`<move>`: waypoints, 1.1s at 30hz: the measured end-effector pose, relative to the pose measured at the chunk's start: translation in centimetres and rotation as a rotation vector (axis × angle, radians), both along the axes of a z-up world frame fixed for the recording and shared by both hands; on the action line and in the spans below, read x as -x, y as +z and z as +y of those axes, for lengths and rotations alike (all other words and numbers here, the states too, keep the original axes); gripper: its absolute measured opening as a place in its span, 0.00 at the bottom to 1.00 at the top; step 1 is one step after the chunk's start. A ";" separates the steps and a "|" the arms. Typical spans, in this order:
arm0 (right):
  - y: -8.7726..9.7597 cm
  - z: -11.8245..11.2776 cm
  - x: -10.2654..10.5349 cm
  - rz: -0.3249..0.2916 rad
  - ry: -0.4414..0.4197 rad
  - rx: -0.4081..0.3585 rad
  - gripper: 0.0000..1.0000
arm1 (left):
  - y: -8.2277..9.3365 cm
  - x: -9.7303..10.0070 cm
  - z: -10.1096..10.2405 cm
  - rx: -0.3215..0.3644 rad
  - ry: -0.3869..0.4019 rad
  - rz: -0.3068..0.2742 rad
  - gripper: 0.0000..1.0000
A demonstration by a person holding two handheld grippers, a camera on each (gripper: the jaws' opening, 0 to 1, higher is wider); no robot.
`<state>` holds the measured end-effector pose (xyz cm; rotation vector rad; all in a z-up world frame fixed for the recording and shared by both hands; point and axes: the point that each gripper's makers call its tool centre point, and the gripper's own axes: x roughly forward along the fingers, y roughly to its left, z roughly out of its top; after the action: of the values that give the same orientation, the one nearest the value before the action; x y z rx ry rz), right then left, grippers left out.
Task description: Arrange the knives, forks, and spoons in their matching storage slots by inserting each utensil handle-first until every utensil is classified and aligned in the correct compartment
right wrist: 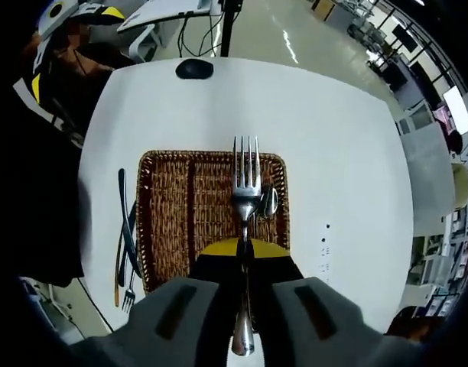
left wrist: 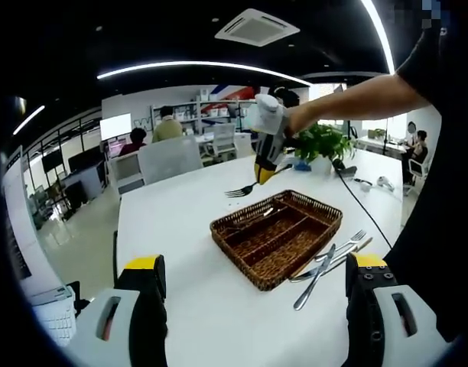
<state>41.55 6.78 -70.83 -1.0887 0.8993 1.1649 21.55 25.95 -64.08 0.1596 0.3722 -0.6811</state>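
Left gripper view: the left claw [left wrist: 253, 287] stood wide open with nothing between its two jaws, low over the near edge of the white worktop [left wrist: 180, 222]. The wicker tray [left wrist: 276, 237], divided into long compartments, lay toward the worktop's right side. Just beside the tray's right rim lay the loose cutlery [left wrist: 326, 264], forks and at least one knife, crossing one another; the exact count could not be told. Above the tray's far corner the right claw [left wrist: 264, 174], held by a person's hand [left wrist: 299, 118], carried a fork [left wrist: 242, 189] level in the air, tines pointing left, clear of the tray. A potted plant [left wrist: 322, 141] stood near the worktop's far edge. Right gripper view: seen from above, the right claw [right wrist: 244, 256] was closed on the fork [right wrist: 246, 183] at its neck, tines pointing away and handle running back between the jaws. The fork hung over the tray [right wrist: 165, 206], above the compartment nearest one long side, where a spoon [right wrist: 269, 200] lay. The loose cutlery [right wrist: 127, 245] lay on the worktop [right wrist: 333, 153] along the tray's opposite long side.
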 end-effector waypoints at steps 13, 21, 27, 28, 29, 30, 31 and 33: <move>-3.1 -0.1 0.2 0.022 -0.016 -0.010 0.00 | 0.0 -0.2 0.1 -0.006 0.013 0.006 1.00; -4.5 -0.1 0.6 0.027 -0.015 -0.010 0.00 | -0.2 0.0 0.2 -0.012 0.027 0.013 1.00; -5.7 0.0 0.6 0.032 -0.010 -0.007 0.00 | -0.1 0.1 0.4 -0.011 0.040 0.011 1.00; -5.8 0.0 0.6 0.033 -0.011 -0.008 0.00 | -0.1 0.1 0.5 -0.013 0.044 0.010 1.00; -6.0 0.0 0.6 0.034 -0.013 -0.009 0.00 | -0.1 0.2 0.5 -0.012 0.045 0.010 1.00; -6.2 -0.1 0.6 0.036 -0.015 -0.008 0.00 | -0.1 0.3 0.5 -0.011 0.049 0.011 1.00; -6.3 -0.1 0.7 0.039 -0.014 -0.006 0.00 | -0.2 0.4 0.5 -0.011 0.050 0.011 1.00; -6.9 -0.1 0.8 0.041 -0.015 -0.002 0.00 | -0.3 0.6 0.6 -0.012 0.055 0.015 1.00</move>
<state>40.77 6.64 -77.68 -1.0581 0.9366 1.1787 20.98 26.52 -64.38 0.1555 0.3941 -0.6261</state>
